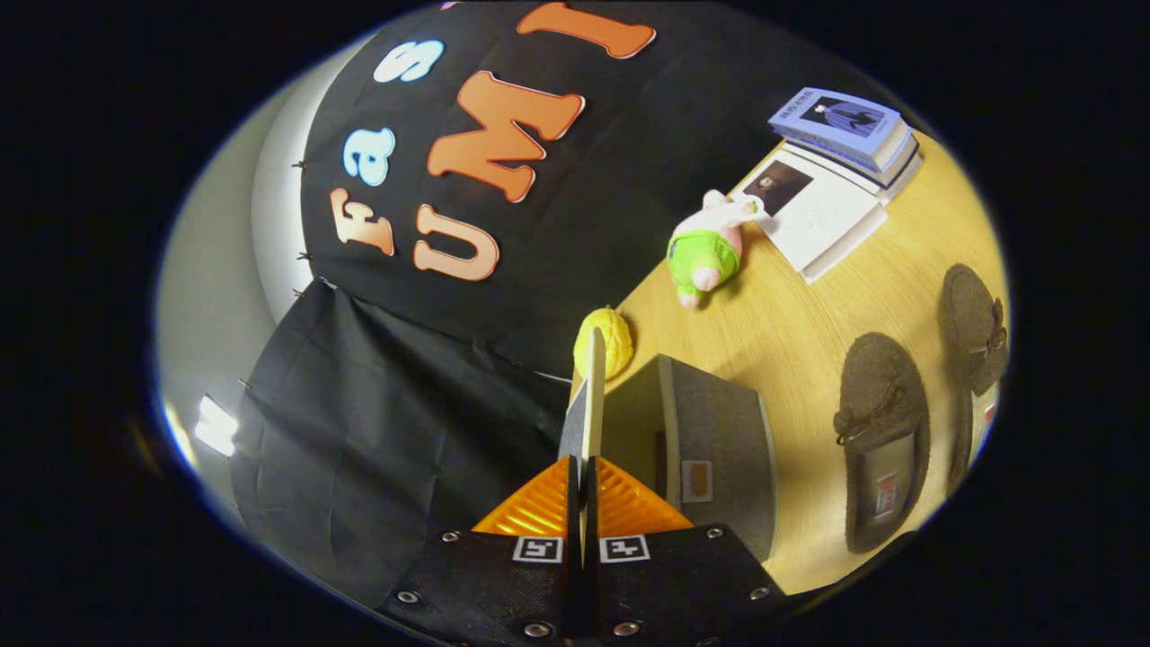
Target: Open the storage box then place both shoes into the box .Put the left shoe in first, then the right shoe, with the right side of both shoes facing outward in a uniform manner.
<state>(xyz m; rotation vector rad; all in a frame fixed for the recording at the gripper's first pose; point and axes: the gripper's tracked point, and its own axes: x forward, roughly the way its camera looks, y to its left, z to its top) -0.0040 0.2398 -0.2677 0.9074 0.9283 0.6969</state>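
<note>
The grey storage box [719, 440] stands on the wooden table just ahead of my fingers. Its thin lid [592, 386] is swung up and shows edge-on, rising from between the fingertips. My gripper [582, 465] is shut on that lid, both orange fingers [530, 512] pressing its two faces. Part of the box's inside shows beside the lifted lid. Two dark brown-grey shoes lie side by side on the table beyond the box: the nearer shoe [882, 431] and the farther shoe [975, 337]. Both have their openings up and a small bow on the top.
A yellow knobbly toy [615, 337] sits behind the lid at the table's back edge. A pink plush in green [707, 252] lies farther along, next to a stack of books [840, 171]. Bare table [791, 314] separates plush, box and shoes.
</note>
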